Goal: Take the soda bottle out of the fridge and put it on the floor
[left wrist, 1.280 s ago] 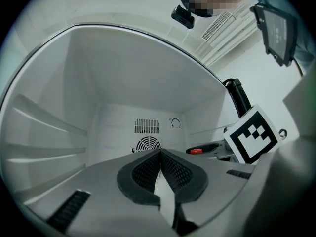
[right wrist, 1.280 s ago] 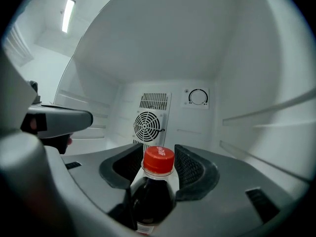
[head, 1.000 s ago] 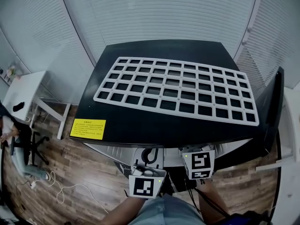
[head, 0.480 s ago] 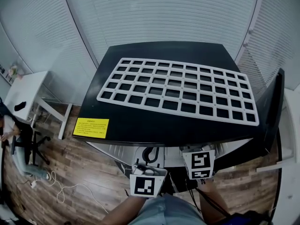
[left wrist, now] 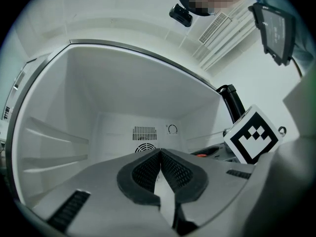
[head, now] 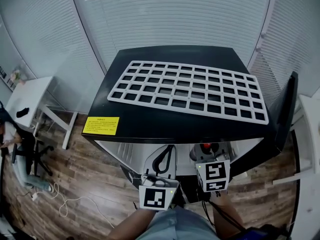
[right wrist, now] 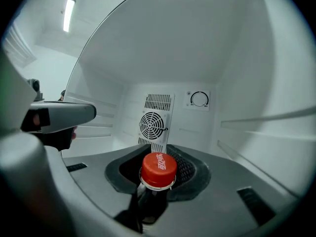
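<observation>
Grasp step: soda bottle [right wrist: 158, 171] neck is pinched by right gripper [right wrist: 159, 152], jaws just closed further, inside fridge [right wrist: 197, 58]. Left gripper [left wrist: 160, 154] is pressed together, empty. Next: bottle to be withdrawn from fridge, lowered onto floor [head: 85, 184].

Glossy fridge top [head: 150, 130], wooden floor [head: 90, 180]

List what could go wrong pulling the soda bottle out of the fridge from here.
1. The right gripper fingers have just been closing on the soda bottle neck, under the cap; this high, narrow hold might slip or swing.
2. The left gripper, shut and empty, sits beside it inside the fridge; they could bump coming out.
</observation>
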Motion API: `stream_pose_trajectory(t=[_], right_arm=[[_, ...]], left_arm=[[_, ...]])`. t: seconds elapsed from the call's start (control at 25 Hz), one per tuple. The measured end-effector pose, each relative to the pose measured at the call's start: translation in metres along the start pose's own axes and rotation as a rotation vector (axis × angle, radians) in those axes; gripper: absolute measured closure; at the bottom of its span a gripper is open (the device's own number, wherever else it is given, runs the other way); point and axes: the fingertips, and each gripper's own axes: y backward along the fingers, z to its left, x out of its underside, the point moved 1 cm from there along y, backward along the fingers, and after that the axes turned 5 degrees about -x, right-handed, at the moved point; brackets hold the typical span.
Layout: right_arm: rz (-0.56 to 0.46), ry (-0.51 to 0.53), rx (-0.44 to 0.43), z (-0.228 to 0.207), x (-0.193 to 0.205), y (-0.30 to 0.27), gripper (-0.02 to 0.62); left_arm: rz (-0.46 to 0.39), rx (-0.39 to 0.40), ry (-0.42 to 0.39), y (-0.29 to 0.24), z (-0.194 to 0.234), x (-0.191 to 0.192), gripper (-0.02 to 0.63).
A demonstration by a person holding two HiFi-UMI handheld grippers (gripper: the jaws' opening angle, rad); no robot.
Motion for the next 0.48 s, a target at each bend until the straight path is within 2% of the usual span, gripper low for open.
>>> stream_pose_trajectory(t=[0.48], right_arm=[[-0.037,0.011,-0.047,0.026,-0.024,0.037,0.488]], left_arm=[[-0.029,-0.02,-0.016,0.033,-0.008,-0.024,0.589]])
